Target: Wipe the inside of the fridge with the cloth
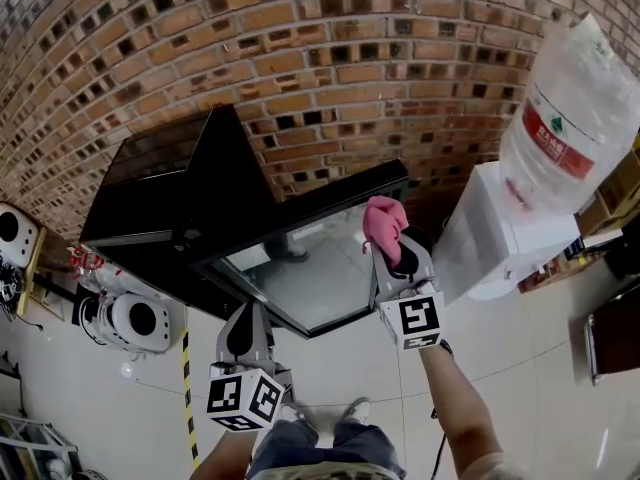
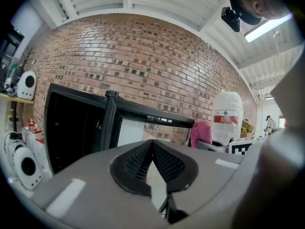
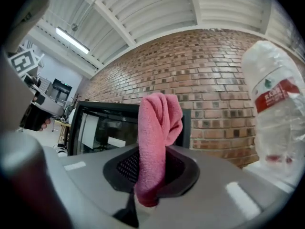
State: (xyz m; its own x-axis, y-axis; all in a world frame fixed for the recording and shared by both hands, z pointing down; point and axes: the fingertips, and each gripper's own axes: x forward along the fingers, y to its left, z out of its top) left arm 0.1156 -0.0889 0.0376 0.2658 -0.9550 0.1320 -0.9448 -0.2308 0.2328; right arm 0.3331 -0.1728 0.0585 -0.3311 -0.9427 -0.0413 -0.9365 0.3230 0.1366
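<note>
Pink fuzzy cloth [image 1: 384, 224] is pinched in the right gripper [image 1: 395, 253], with the jaws clamped on its lower end so a loose tuft sticks out front as the wiping face. It's outside the black mini fridge [image 1: 150, 183], near the free edge of the open glass door [image 1: 300, 273], and the dark cavity lies at 10 o'clock from it. Left gripper [image 1: 243, 340], jaws together on nothing, hangs low at 7 o'clock, likely free to steady the door. Wiping not yet begun.
</note>
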